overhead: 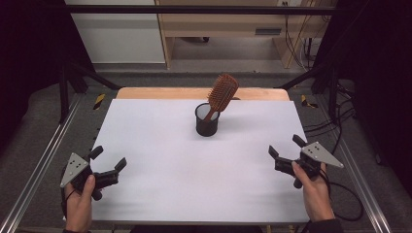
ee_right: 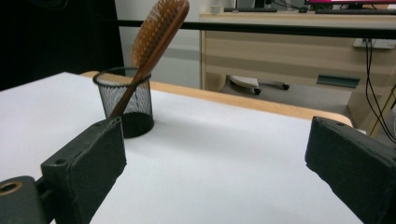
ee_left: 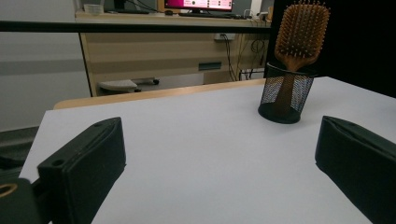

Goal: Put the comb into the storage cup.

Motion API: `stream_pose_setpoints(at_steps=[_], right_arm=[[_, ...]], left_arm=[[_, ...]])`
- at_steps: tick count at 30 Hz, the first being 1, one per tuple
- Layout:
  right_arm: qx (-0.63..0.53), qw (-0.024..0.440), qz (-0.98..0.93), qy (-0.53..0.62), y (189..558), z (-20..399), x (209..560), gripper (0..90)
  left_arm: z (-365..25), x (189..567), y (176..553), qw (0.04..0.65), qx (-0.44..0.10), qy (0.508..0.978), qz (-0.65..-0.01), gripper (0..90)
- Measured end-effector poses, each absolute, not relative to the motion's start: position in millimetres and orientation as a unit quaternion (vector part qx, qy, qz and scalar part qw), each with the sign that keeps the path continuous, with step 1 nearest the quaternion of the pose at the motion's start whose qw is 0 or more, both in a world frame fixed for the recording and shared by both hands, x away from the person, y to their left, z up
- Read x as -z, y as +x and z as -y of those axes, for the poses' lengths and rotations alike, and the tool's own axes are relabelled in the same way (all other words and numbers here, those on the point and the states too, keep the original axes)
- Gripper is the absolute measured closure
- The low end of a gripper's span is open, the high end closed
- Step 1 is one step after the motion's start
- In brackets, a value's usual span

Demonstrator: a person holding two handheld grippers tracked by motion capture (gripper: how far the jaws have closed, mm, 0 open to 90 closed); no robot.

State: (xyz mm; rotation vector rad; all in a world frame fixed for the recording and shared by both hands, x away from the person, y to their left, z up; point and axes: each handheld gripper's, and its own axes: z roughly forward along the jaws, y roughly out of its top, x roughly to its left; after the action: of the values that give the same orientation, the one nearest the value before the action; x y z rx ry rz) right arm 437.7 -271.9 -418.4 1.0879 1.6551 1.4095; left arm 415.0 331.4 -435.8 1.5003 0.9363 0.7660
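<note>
- wooden hairbrush (overhead: 221,95) sits handle-down in the black mesh cup (overhead: 207,122), far middle of the white tabletop (overhead: 184,174)
- left gripper (overhead: 108,161) and right gripper (overhead: 285,147): fingers wide, holding nothing; both well apart from the cup

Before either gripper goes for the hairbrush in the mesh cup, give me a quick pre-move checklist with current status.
1. Left gripper open, nothing between the jaws: ok.
2. Right gripper open, nothing between the jaws: ok.
3. Hairbrush reachable: ok; handle down in the cup, bristle head leaning out above the rim.
4. Mesh cup upright on the white table: ok.
5. Path from both grippers to the cup free of other things: ok.
6. Cup will stay put when the brush is lifted: cannot tell; nothing is steadying it now, so holding it with one gripper may be wise.
</note>
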Motion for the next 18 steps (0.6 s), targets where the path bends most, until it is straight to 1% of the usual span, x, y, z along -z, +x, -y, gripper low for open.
stream_pose_setpoints(at_steps=[8, 14, 18], right_arm=[[-0.538, 0.342, -0.650, 0.414, 427, 273, 442, 5.1], [-0.544, 0.337, -0.657, 0.400, 422, 273, 449, 4.7], [-0.560, 0.323, -0.654, 0.394, 422, 272, 453, 3.5]], left_arm=[[-334, 436, 415, 0.578, -0.333, 0.637, -0.387, 2.0], [-330, 435, 414, 0.586, -0.336, 0.638, -0.369, 1.8], [-328, 435, 414, 0.591, -0.337, 0.639, -0.359, 1.7]])
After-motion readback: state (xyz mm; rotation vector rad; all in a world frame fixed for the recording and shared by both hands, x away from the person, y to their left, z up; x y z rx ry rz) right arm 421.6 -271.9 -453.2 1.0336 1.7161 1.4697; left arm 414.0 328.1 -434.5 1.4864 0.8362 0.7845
